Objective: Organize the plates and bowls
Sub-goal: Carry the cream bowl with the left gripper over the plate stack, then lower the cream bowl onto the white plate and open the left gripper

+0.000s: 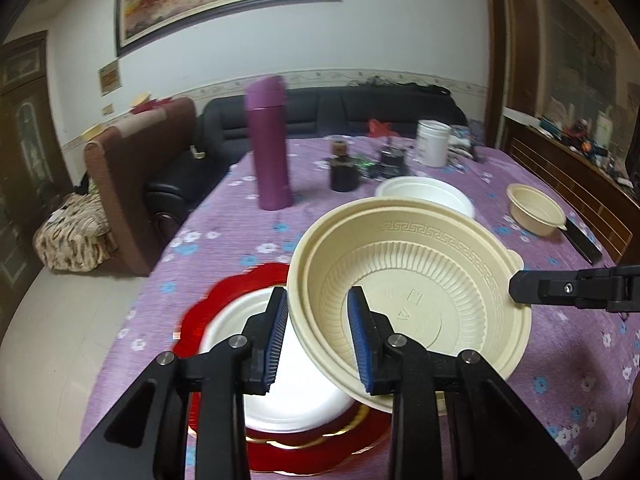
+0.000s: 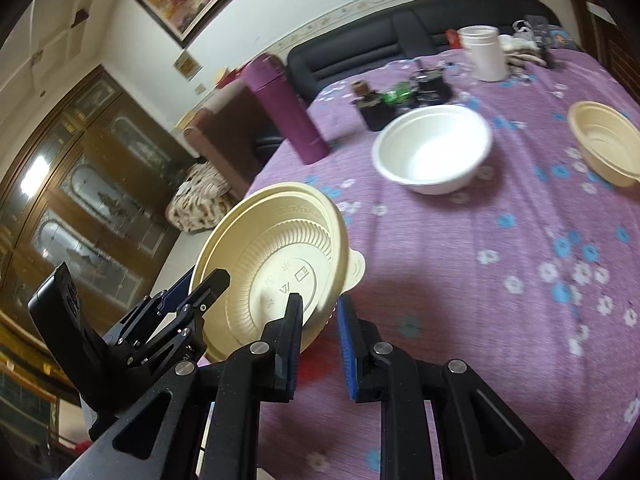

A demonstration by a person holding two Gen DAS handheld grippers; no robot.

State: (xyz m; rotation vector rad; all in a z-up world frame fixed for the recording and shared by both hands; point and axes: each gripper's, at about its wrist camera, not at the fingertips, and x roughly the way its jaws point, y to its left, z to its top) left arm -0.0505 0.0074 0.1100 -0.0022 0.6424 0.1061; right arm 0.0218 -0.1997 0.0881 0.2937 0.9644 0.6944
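Cream bowl (image 1: 416, 300), left wrist view: it hangs tilted in the air above the white plate (image 1: 236, 320) and the red plate (image 1: 224, 292) on the table (image 1: 240, 232). It is carried only by its thin rim, so it could slip and drop onto those plates. The left gripper (image 1: 318, 296) straddles the near rim, with one finger outside the wall and the other inside. I cannot tell whether its pads really bite. If they do not, the bowl would swing on the far grip, where the right gripper (image 1: 520, 286) meets the rim beside the little tab.

Right wrist view: the bowl (image 2: 276, 248) tips steeply, its opening facing the camera, clear of the table. The right gripper (image 2: 318, 304) is clenched on the lower rim — one finger inside, one outside against the wall. The left gripper (image 2: 202, 280) straddles the opposite edge. A mismatch between the two hands could twist the rim free — or send the bowl into the white bowl (image 2: 432, 148) further along.
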